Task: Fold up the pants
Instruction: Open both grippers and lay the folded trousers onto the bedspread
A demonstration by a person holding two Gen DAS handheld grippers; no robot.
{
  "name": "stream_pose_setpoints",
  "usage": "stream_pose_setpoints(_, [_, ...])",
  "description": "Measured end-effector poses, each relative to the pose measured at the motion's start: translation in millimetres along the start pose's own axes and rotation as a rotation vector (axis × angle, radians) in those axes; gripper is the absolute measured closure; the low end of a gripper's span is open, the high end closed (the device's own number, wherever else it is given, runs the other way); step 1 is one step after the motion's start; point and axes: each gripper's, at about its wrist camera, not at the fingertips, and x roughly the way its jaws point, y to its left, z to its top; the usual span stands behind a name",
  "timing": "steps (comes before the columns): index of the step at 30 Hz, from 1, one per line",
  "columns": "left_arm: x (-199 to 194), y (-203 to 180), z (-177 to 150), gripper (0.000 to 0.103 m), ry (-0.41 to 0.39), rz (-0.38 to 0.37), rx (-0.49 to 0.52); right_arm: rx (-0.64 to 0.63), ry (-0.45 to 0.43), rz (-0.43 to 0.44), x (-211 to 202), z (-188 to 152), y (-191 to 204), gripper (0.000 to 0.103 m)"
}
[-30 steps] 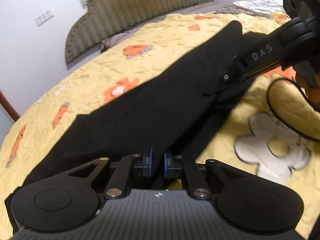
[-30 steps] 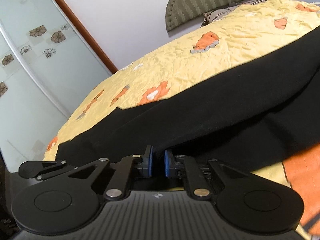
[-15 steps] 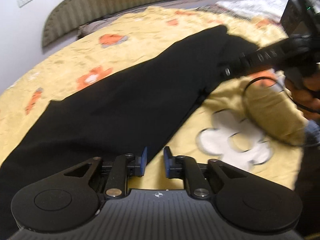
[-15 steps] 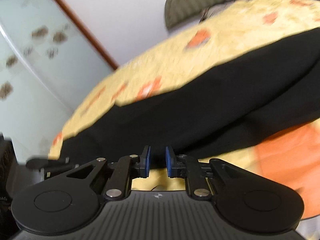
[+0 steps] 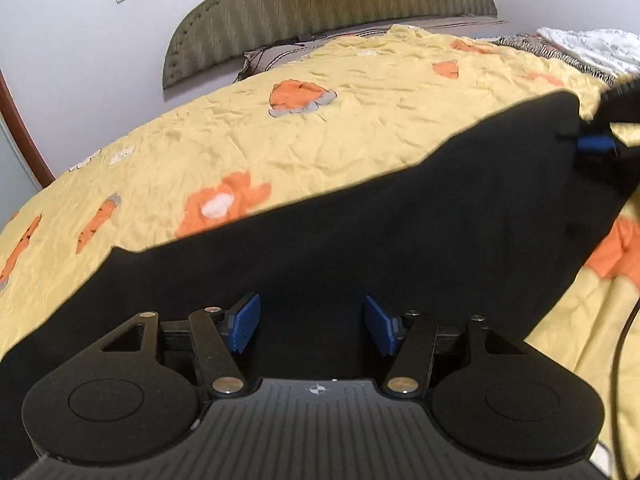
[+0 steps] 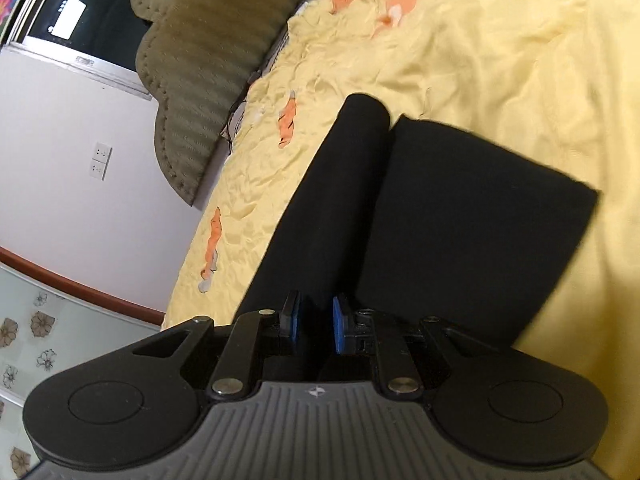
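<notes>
The black pants (image 5: 360, 240) lie spread across the yellow bedspread (image 5: 280, 128) of the bed. The left gripper (image 5: 311, 324) hovers over the cloth with its fingers (image 5: 245, 322) spread wide; nothing sits between them. From the right wrist view, the right gripper (image 6: 314, 322) is at the near edge of the pants (image 6: 440, 220), fingers (image 6: 339, 324) slightly parted; whether they touch the fabric cannot be told.

Bare bedspread (image 5: 360, 128) beyond pants (image 5: 360, 248); headboard (image 5: 320, 4) blocks far edge.
</notes>
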Motion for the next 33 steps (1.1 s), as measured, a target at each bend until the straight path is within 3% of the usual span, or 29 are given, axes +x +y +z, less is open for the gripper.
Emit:
stream_pose_setpoints(4, [-8, -6, -18, 0.039, -0.082, 0.044, 0.024, -0.123, -0.012, 0.0, 13, 2, 44, 0.081])
stream_pose_setpoints(5, [-9, -5, -20, 0.039, -0.089, 0.049, 0.004, -0.162, -0.008, 0.007, 20, 4, 58, 0.074])
stream_pose_setpoints(8, [-7, -2, -23, 0.037, -0.1, 0.047, -0.068, -0.39, 0.079, 0.078, 58, -3, 114, 0.022])
stream_pose_setpoints(10, [-7, 1, -25, 0.028, -0.109, 0.052, -0.106, -0.501, 0.114, 0.077, 72, -9, 135, 0.023])
stream_pose_setpoints(13, [-4, 12, -30, 0.019, -0.109, 0.036, -0.178, -0.612, 0.028, 0.111, 53, -15, 151, 0.023])
stream_pose_setpoints(14, [-3, 17, -30, 0.019, -0.102, 0.018, -0.209, -0.623, -0.02, 0.111, 44, -12, 152, 0.023])
stream_pose_setpoints(17, [1, 25, -31, 0.015, -0.092, -0.015, -0.258, -0.62, -0.16, -0.014, 20, 1, 142, 0.023])
stream_pose_setpoints(20, [0, 23, -30, 0.014, -0.095, -0.008, -0.248, -0.545, -0.206, -0.061, 9, 18, 120, 0.023])
stream_pose_setpoints(26, [1, 23, -31, 0.012, -0.094, -0.015, -0.255, -0.341, -0.075, 0.026, 22, 31, 81, 0.023])
stream_pose_setpoints(30, [1, 23, -31, 0.011, -0.094, -0.016, -0.257, -0.297, -0.013, 0.036, 56, 31, 80, 0.023])
stream_pose_setpoints(33, [1, 23, -31, 0.011, -0.094, -0.017, -0.256, -0.251, 0.034, 0.056, 75, 37, 75, 0.029])
